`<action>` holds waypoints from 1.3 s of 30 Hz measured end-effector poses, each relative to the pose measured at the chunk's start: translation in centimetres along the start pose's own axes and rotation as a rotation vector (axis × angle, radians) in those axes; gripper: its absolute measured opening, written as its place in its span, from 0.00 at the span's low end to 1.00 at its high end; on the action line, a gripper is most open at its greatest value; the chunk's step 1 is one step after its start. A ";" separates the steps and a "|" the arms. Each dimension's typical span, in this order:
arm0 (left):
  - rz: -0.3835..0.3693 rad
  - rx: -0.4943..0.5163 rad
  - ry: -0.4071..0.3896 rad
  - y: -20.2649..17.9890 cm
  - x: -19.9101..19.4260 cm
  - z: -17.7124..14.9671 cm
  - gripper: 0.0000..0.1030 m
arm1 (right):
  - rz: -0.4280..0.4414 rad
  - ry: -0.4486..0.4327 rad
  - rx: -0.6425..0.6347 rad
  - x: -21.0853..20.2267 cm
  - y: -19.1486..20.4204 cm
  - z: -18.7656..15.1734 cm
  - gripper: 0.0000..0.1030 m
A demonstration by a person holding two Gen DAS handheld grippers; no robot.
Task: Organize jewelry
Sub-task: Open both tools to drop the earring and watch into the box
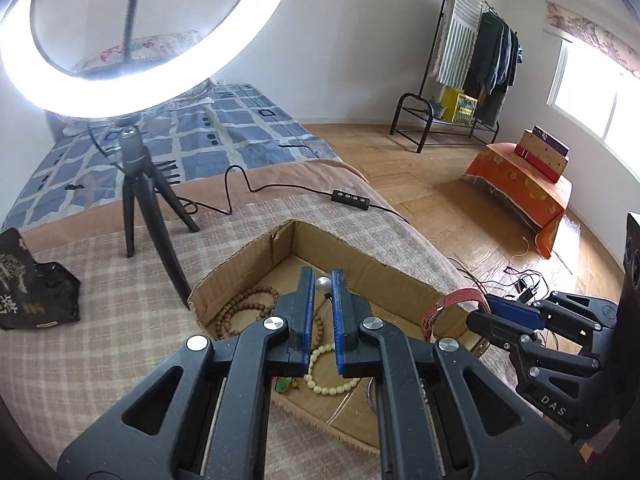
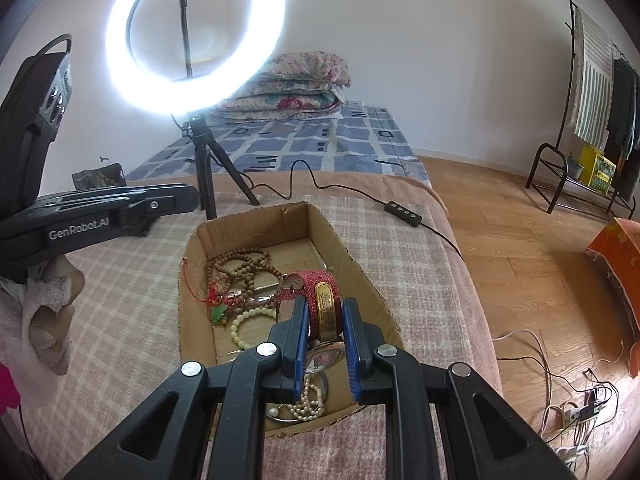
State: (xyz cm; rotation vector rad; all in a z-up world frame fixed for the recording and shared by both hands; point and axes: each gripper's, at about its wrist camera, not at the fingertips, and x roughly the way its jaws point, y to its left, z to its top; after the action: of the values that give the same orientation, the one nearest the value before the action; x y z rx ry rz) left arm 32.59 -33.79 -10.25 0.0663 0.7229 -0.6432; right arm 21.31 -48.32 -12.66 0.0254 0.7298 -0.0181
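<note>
A shallow cardboard box [image 2: 356, 268] lies on a checked blanket [image 2: 132, 280] on the bed, and the jewelry is inside it. The right gripper [image 2: 325, 312] is closed on a red watch [image 2: 320, 284]; its two blue pads press the strap from both sides, and the watch is raised over the near part of the box. In the left wrist view the same watch [image 1: 452, 304] hangs at the box's right edge.

The left gripper [image 1: 323, 280] hovers above the box with a small silver bead [image 1: 322, 284] between its finger ends. The jaws stand nearly closed, but I cannot tell if they really pinch the bead or only frame it.

In the box I see brown wooden beads [image 2: 240, 264] at the far left, a cream bead bracelet [image 2: 248, 320] nearer, a green pendant with red cord [image 2: 218, 312] beside it, and a pearl necklace [image 2: 308, 400] at the near end.

Behind the box a lit ring lamp [image 2: 196, 36] stands on a small tripod [image 2: 212, 168], and its cable with a switch [image 2: 403, 213] runs over the blanket.
</note>
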 end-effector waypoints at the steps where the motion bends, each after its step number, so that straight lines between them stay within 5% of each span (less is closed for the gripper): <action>1: 0.001 0.001 0.006 -0.1 0.6 0.1 0.06 | 0.000 0.001 0.001 0.1 0.0 0.0 0.14; 23: 0.017 0.003 0.031 -0.4 4.6 1.0 0.06 | 0.019 0.031 0.008 3.4 0.0 -0.3 0.16; 28: 0.028 0.005 0.037 -0.2 4.5 1.0 0.07 | 0.011 0.015 0.016 3.1 0.1 -0.2 0.29; 30: 0.032 0.003 0.039 -0.2 4.5 1.0 0.12 | 0.006 0.016 0.015 3.1 0.1 -0.3 0.30; 32: 0.037 -0.004 0.032 0.0 4.3 0.9 0.46 | -0.010 0.015 0.007 3.0 0.3 -0.5 0.46; 39: 0.055 -0.010 0.002 0.3 2.6 1.0 0.51 | -0.054 0.006 0.013 2.3 0.5 -0.7 0.67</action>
State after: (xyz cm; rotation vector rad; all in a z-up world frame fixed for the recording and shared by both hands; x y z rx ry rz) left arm 34.85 -35.16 -11.23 0.0771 0.7239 -0.5867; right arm 22.54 -47.86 -14.71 0.0185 0.7363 -0.0746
